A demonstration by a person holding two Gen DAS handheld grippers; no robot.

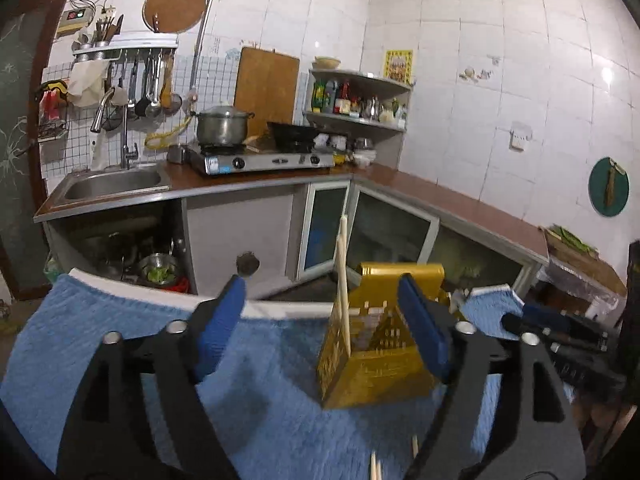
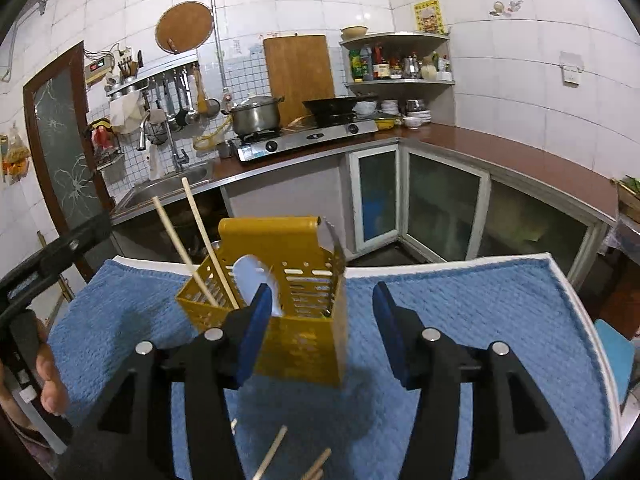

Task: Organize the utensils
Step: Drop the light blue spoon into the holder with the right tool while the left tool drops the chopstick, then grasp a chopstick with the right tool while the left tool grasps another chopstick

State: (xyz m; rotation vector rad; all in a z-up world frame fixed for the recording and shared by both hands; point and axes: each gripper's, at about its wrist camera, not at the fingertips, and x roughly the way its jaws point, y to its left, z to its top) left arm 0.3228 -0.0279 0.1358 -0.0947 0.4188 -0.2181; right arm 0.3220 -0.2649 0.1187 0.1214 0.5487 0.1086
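A yellow perforated utensil holder (image 1: 372,344) (image 2: 292,304) stands upright on a blue towel (image 1: 120,340) (image 2: 460,320). It holds two wooden chopsticks (image 2: 200,248), one seen in the left wrist view (image 1: 342,280), and a white spoon (image 2: 252,276). More chopstick ends lie on the towel near me (image 2: 276,456) (image 1: 376,468). My left gripper (image 1: 320,300) is open, the holder just inside its right finger. My right gripper (image 2: 320,304) is open and empty, its left finger in front of the holder.
The towel covers a white-edged table (image 2: 560,268). Beyond it is a kitchen counter with a sink (image 1: 112,184), a gas stove (image 1: 260,160) with a pot (image 1: 222,126), and glass-door cabinets (image 2: 440,200). The other gripper's black body shows at right (image 1: 560,336) and left (image 2: 48,256).
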